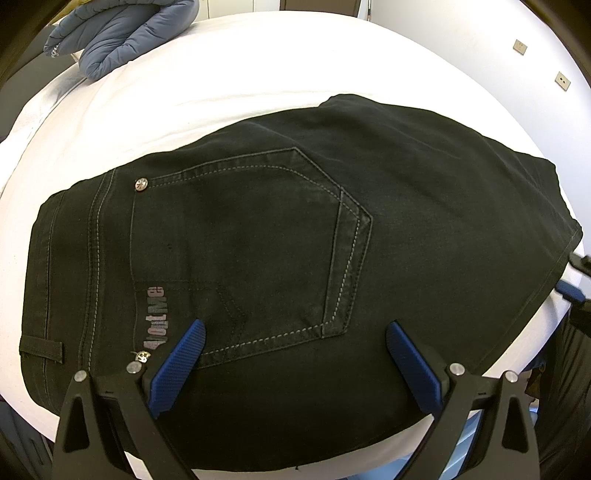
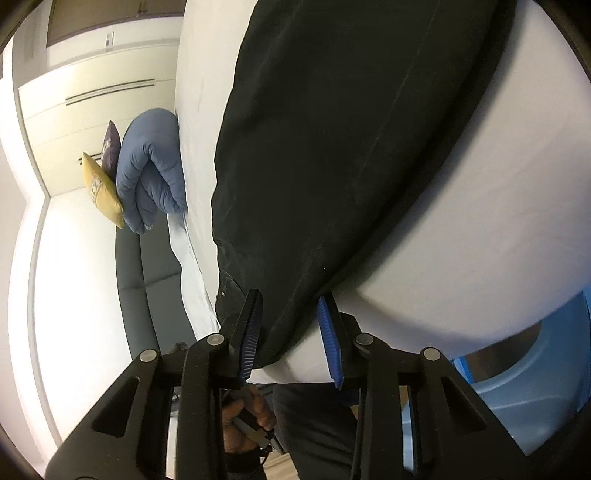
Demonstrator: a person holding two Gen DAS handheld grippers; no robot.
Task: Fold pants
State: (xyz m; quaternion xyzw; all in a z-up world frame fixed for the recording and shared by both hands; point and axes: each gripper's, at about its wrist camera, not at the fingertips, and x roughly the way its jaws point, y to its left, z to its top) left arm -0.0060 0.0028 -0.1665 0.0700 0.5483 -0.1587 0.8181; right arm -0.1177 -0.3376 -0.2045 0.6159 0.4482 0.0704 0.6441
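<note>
Black jeans [image 1: 280, 258] lie folded on a white bed [image 1: 207, 74], back pocket up, waistband at the left. My left gripper [image 1: 295, 332] is open, its blue fingers [image 1: 184, 354] spread just above the near edge of the jeans, holding nothing. In the right wrist view the jeans [image 2: 332, 147] fill the middle. My right gripper [image 2: 291, 306] is open, with the corner of the jeans and the bed edge lying between its two blue fingers [image 2: 328, 332]. The right gripper's tip also shows in the left wrist view [image 1: 576, 277] at the far right, by the jeans' edge.
A blue puffy quilt [image 1: 122, 33] lies at the far left of the bed. In the right wrist view it [image 2: 151, 166] sits beside a yellow cushion [image 2: 99, 188] and a dark sofa [image 2: 155, 288]. A light blue tub [image 2: 517, 387] stands below the bed edge.
</note>
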